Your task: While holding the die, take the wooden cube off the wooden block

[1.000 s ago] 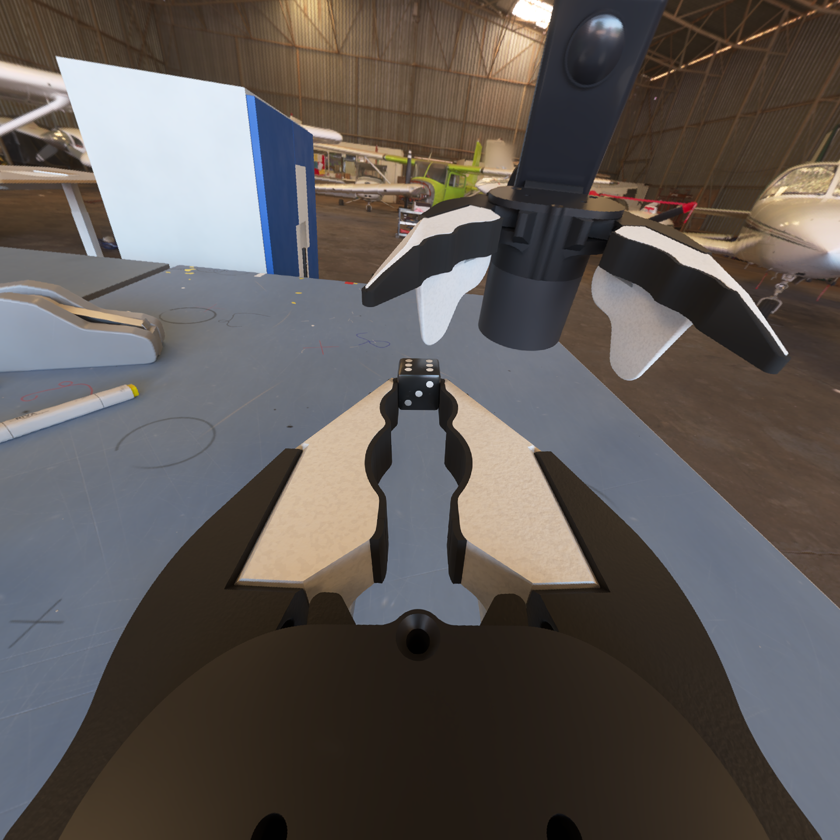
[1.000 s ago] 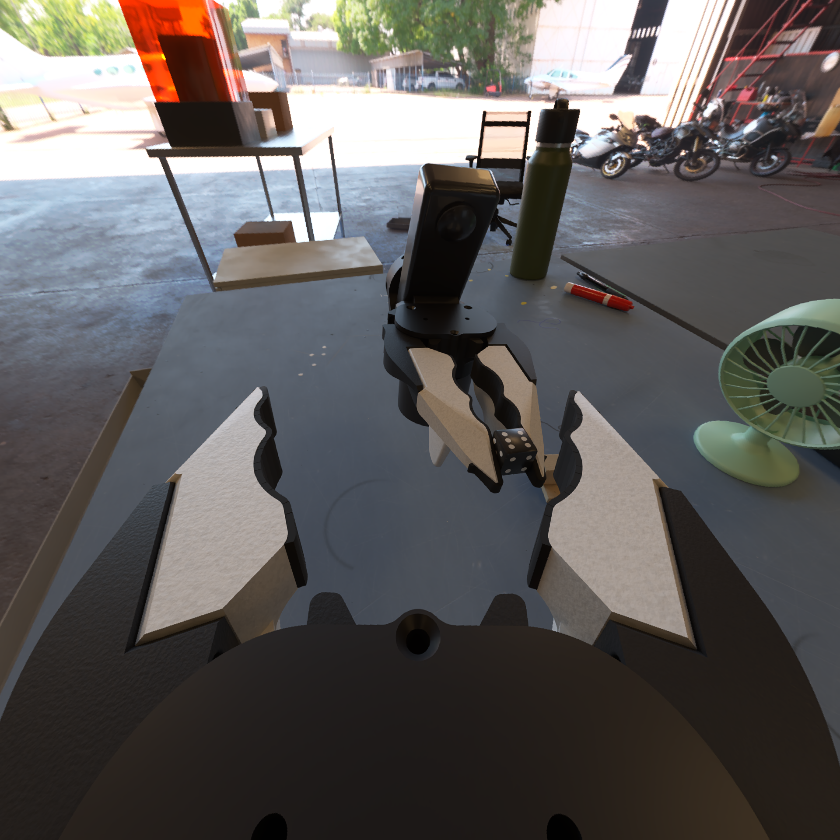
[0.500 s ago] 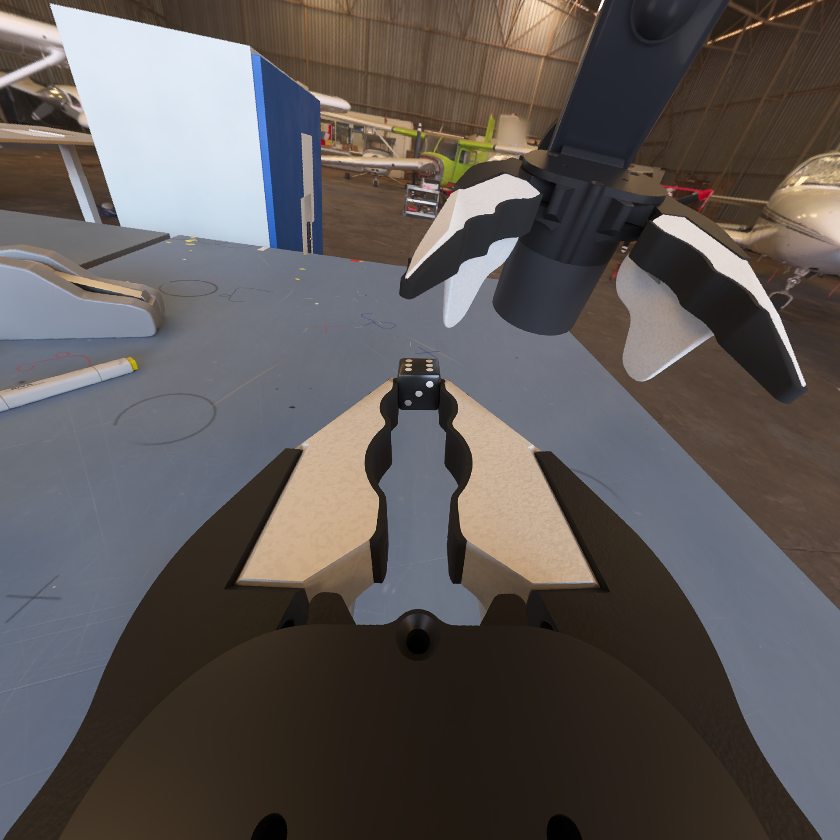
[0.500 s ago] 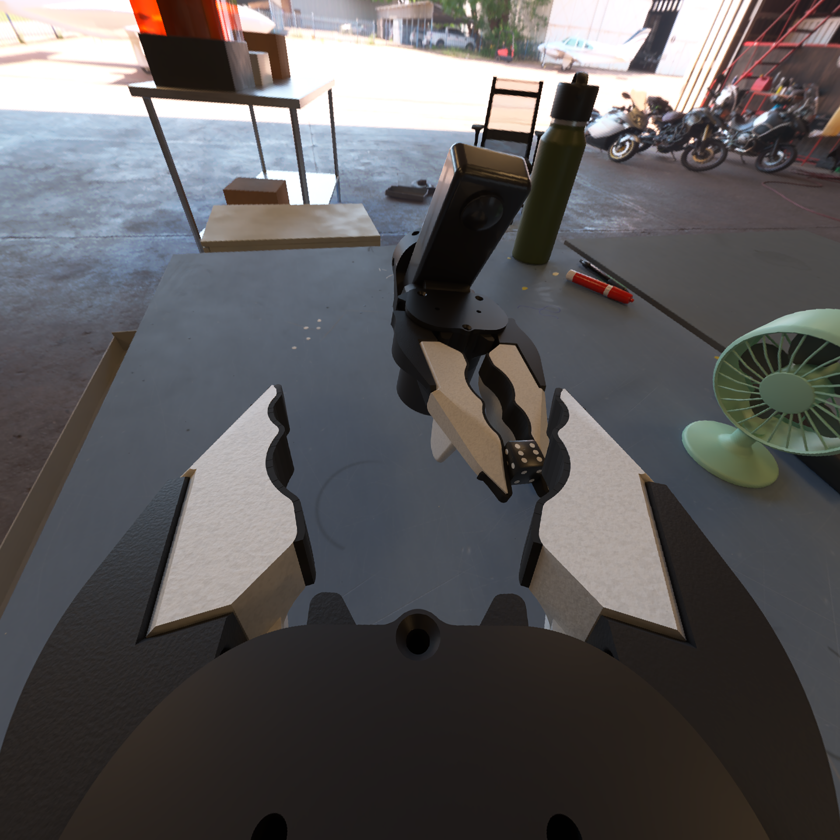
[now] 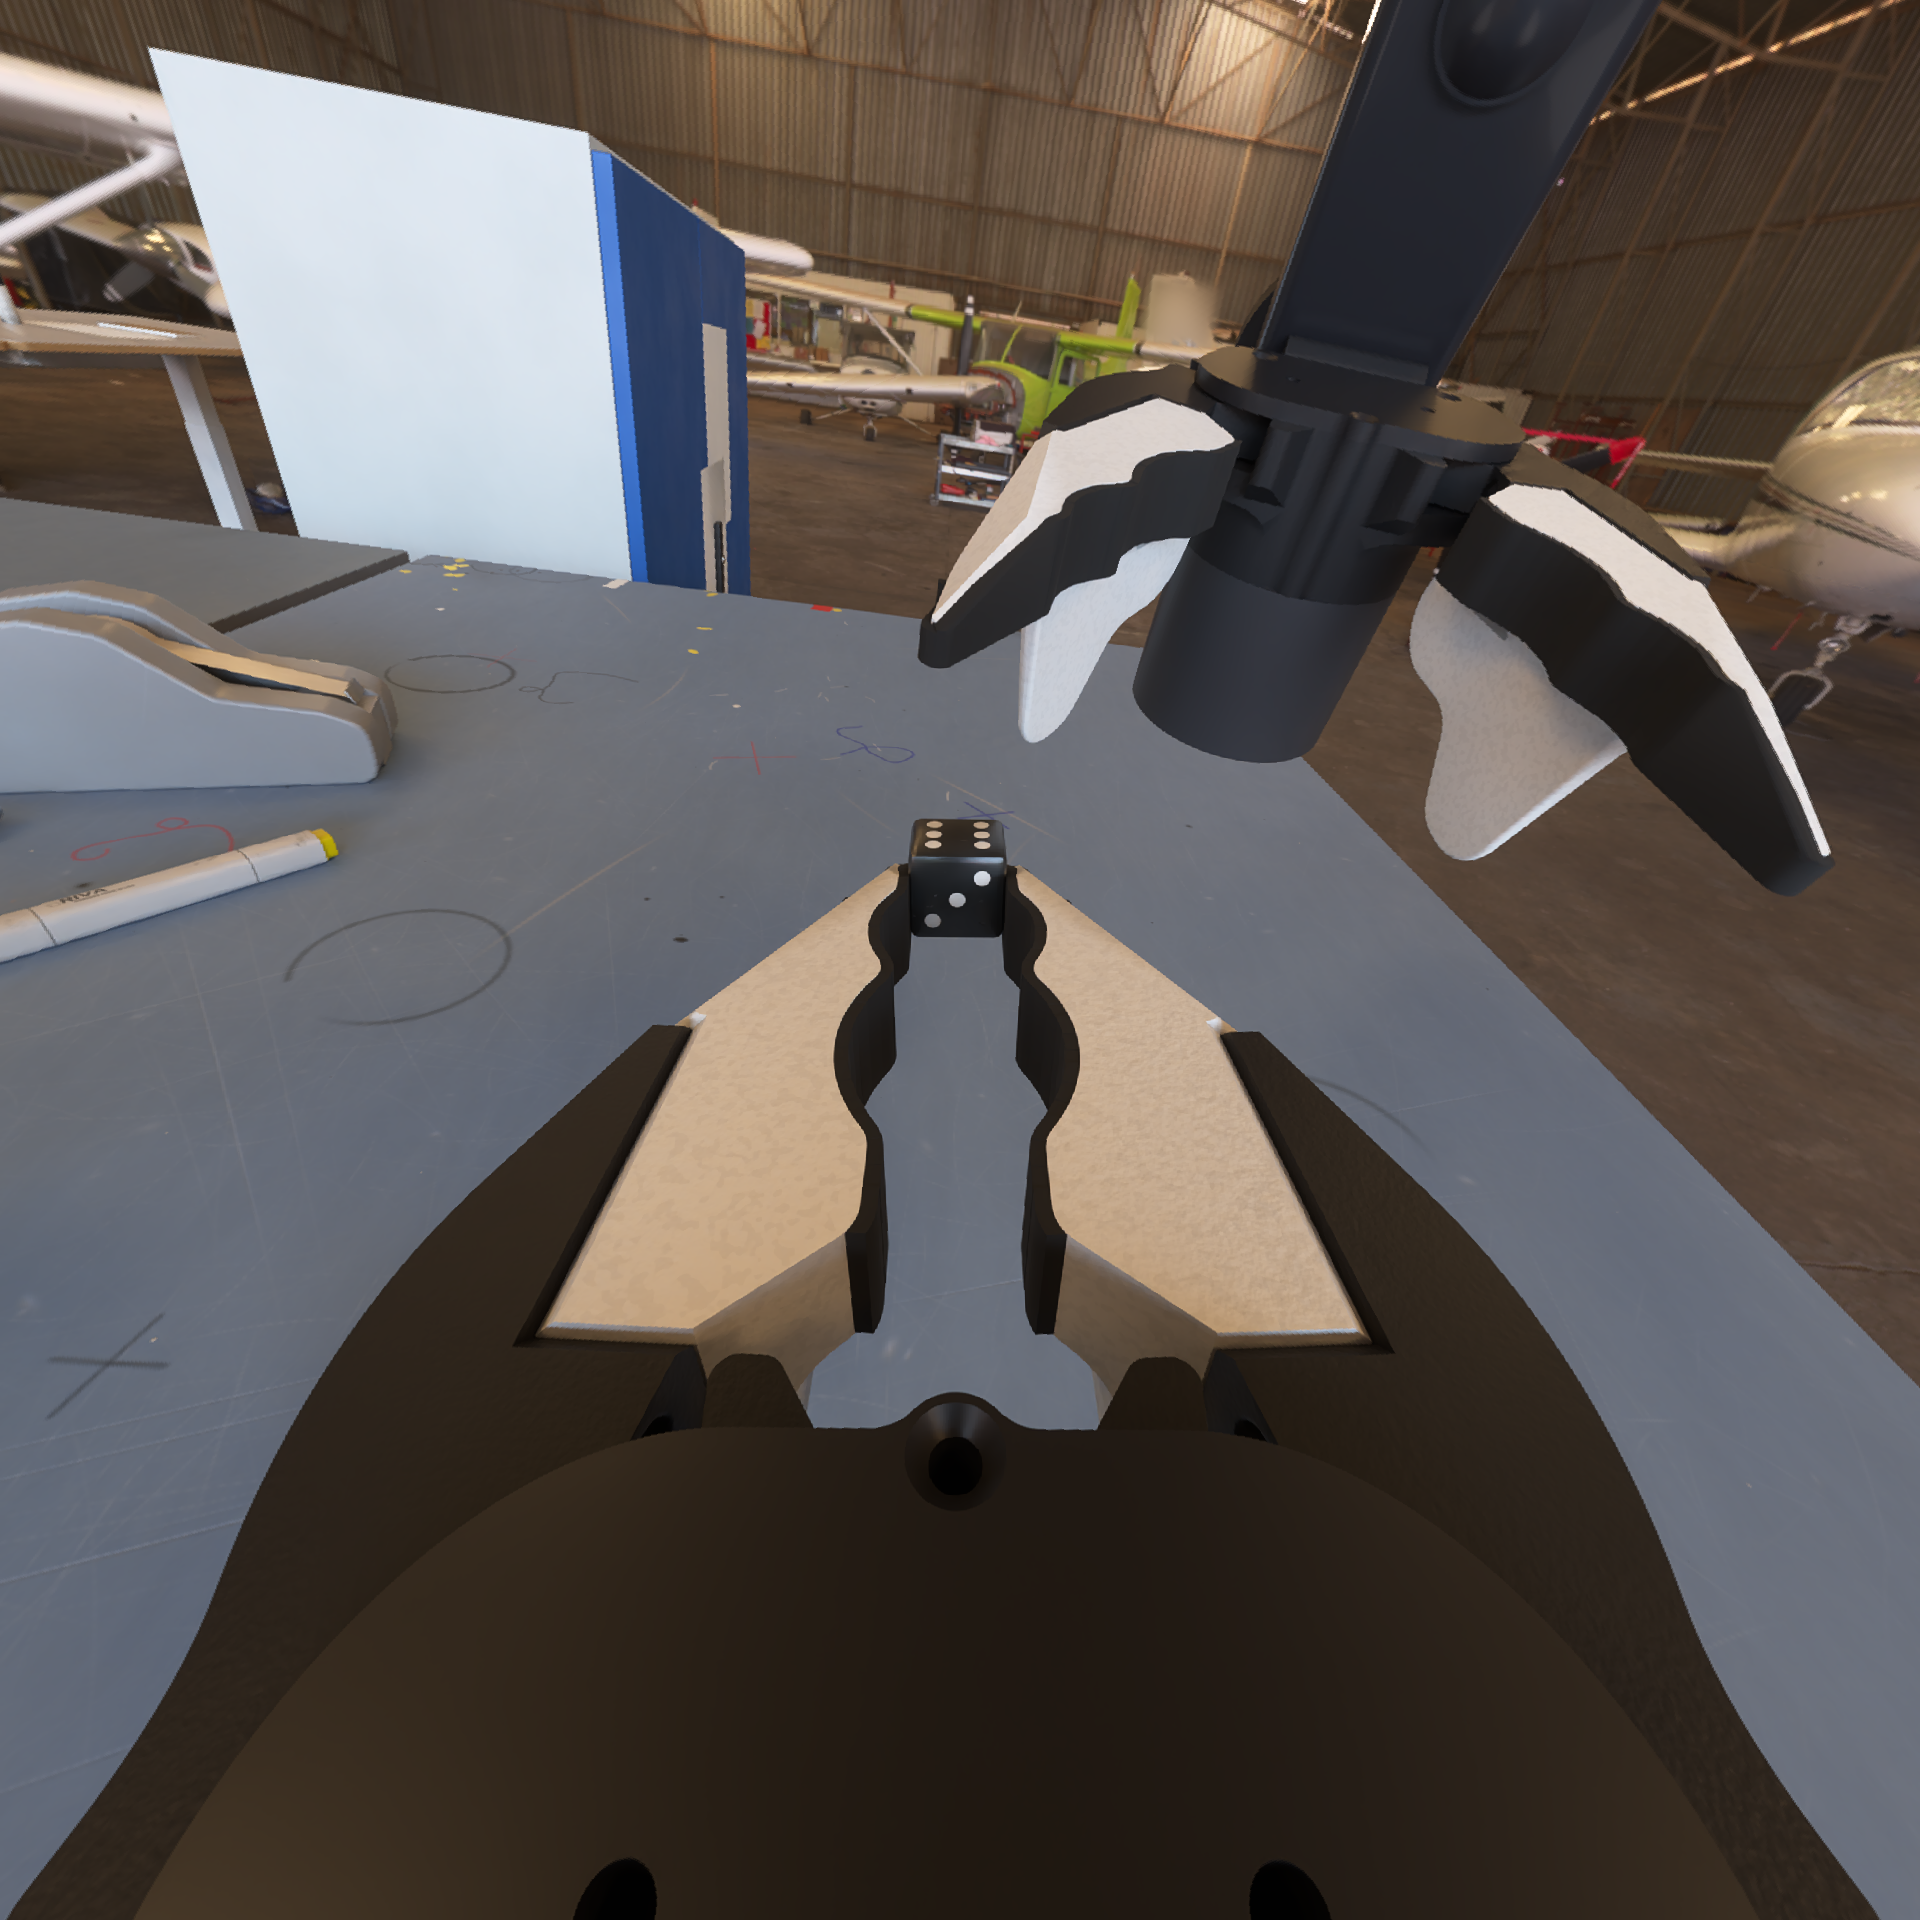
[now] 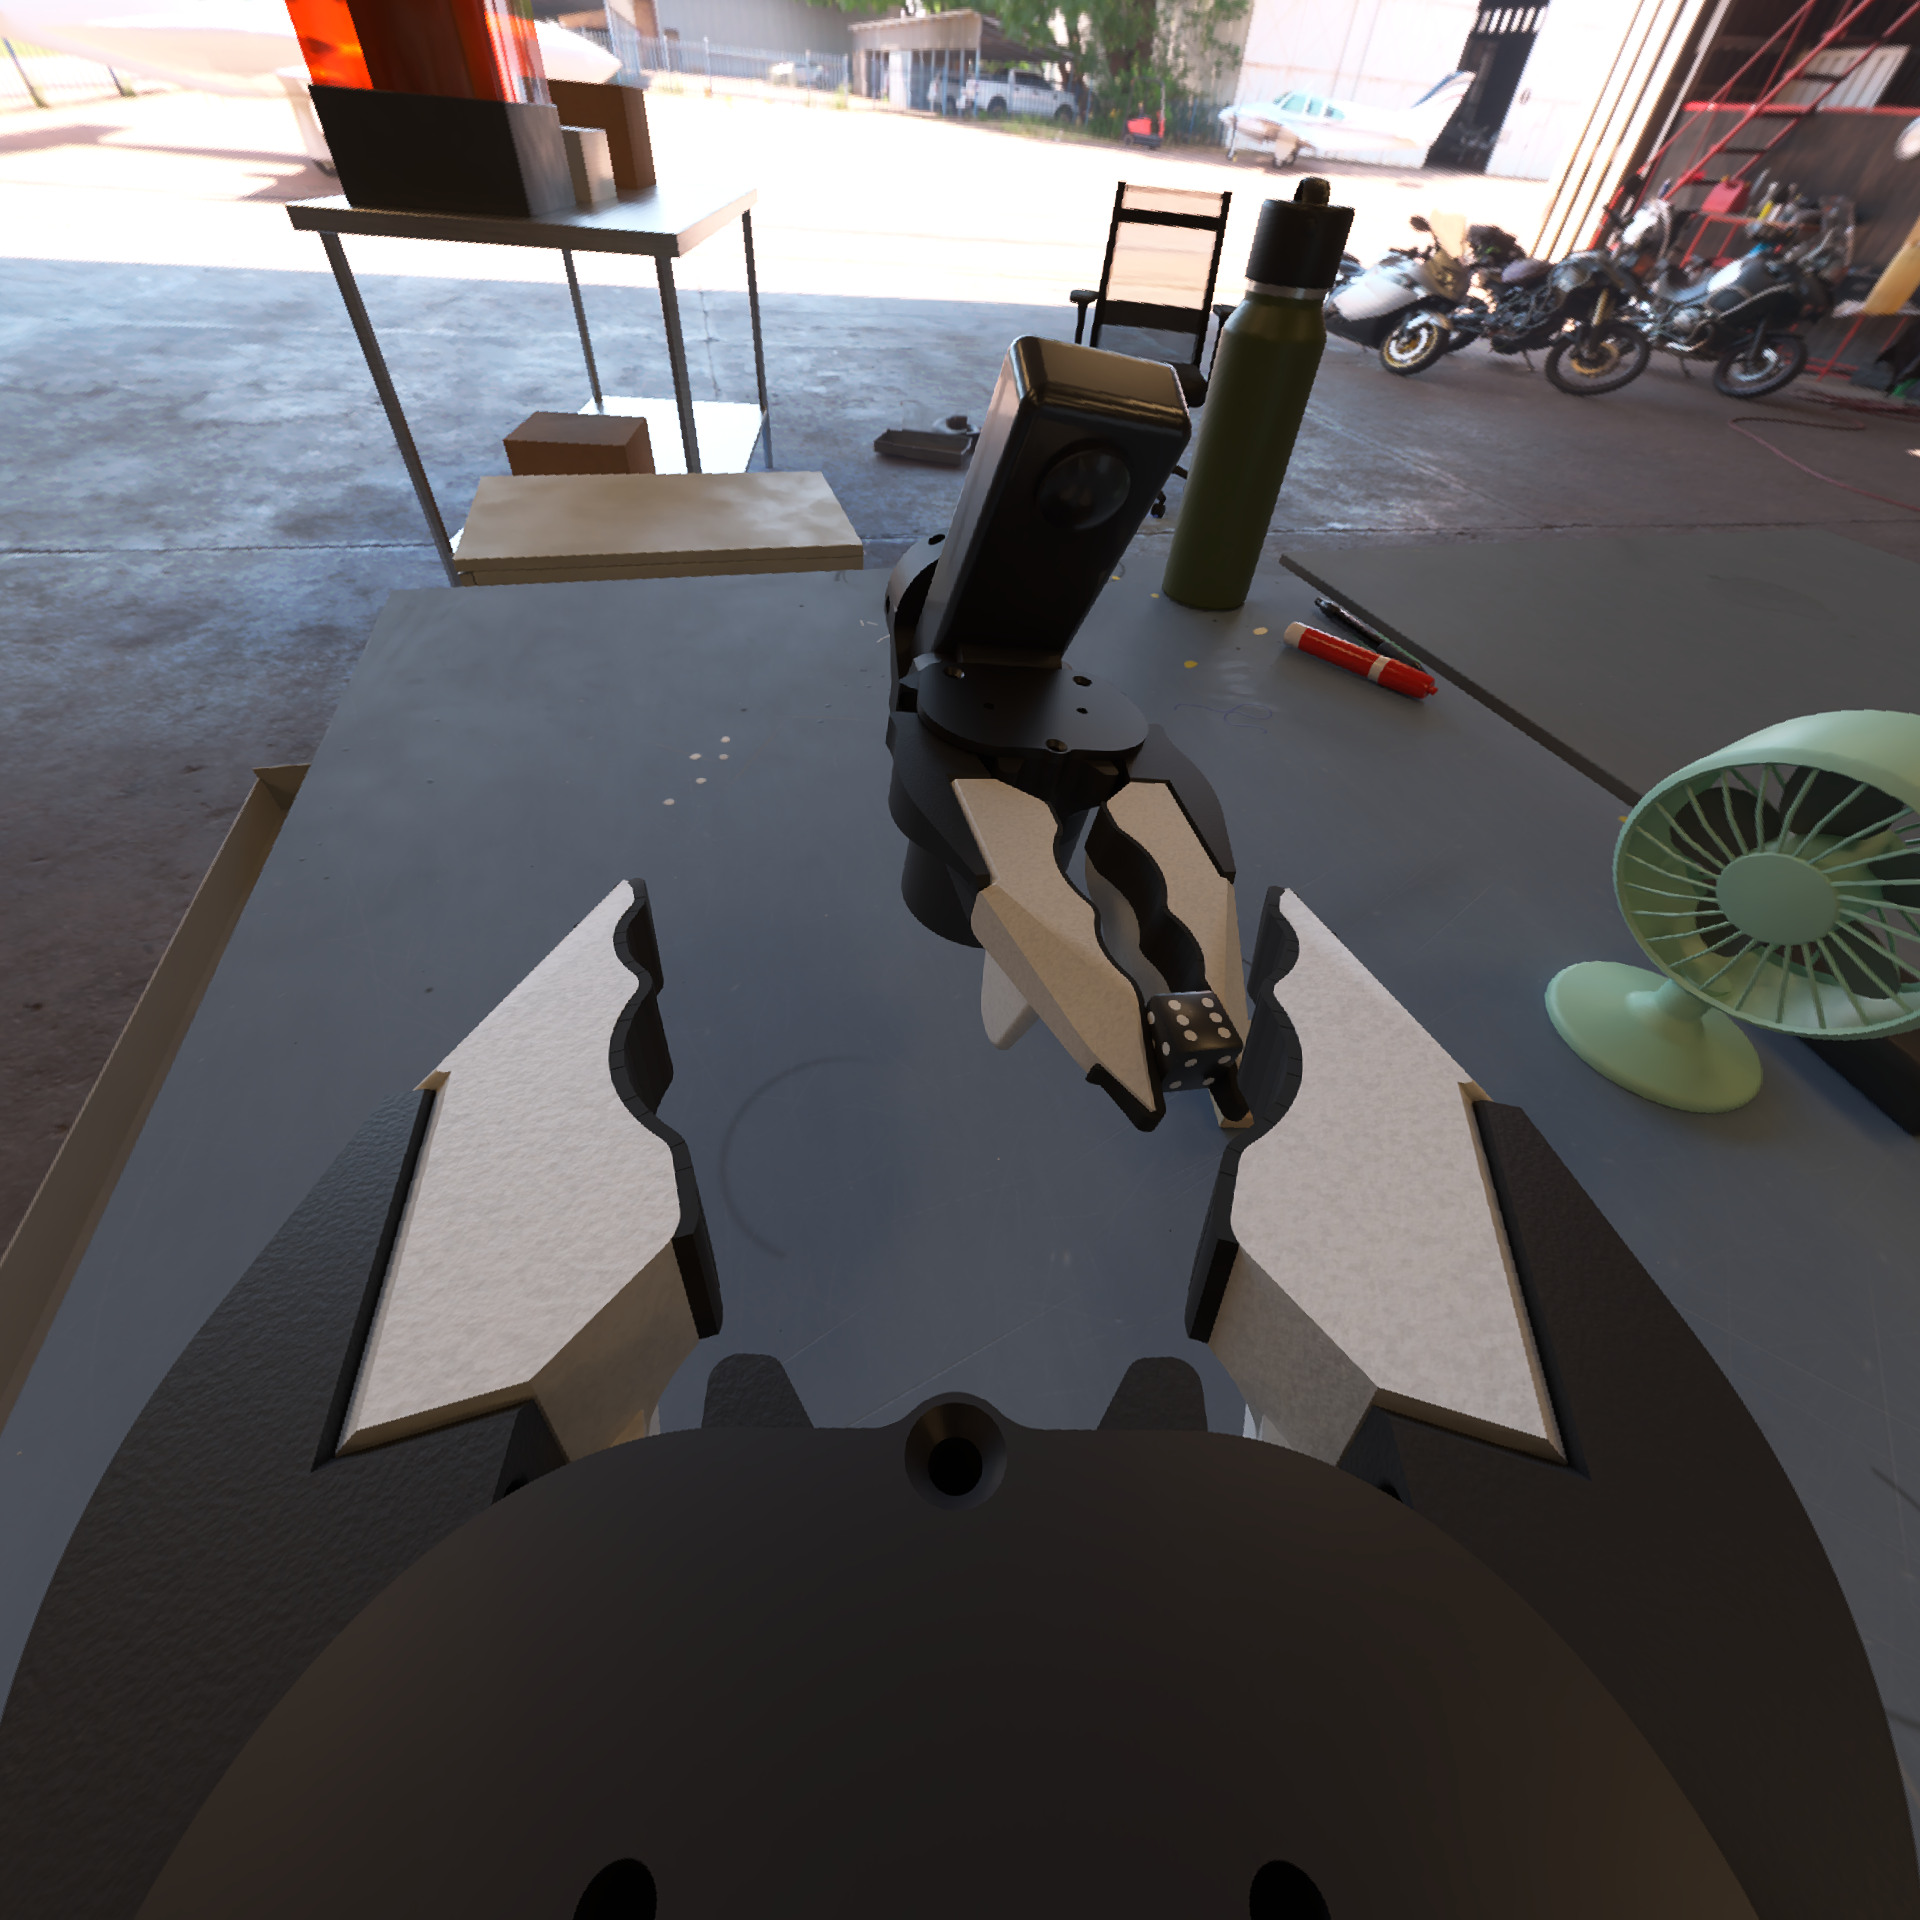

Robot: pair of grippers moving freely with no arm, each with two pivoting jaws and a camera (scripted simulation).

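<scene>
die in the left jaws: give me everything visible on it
The die is a small black cube with white pips and slightly rounded edges, glossy like plastic. It sits pinched at the very tips of the left gripper, one pad on each side, clear of the grey table. It is held about square to the fingers. In the left wrist view a three-pip face looks toward the camera and a six-pip face is up. The right wrist view shows it beside the open right gripper's finger; contact is unclear.

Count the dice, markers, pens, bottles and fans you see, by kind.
Dice: 1, die
Markers: 2, white marker, red marker
Pens: 1, black pen
Bottles: 1, green bottle
Fans: 1, mint fan
Total: 6
</scene>
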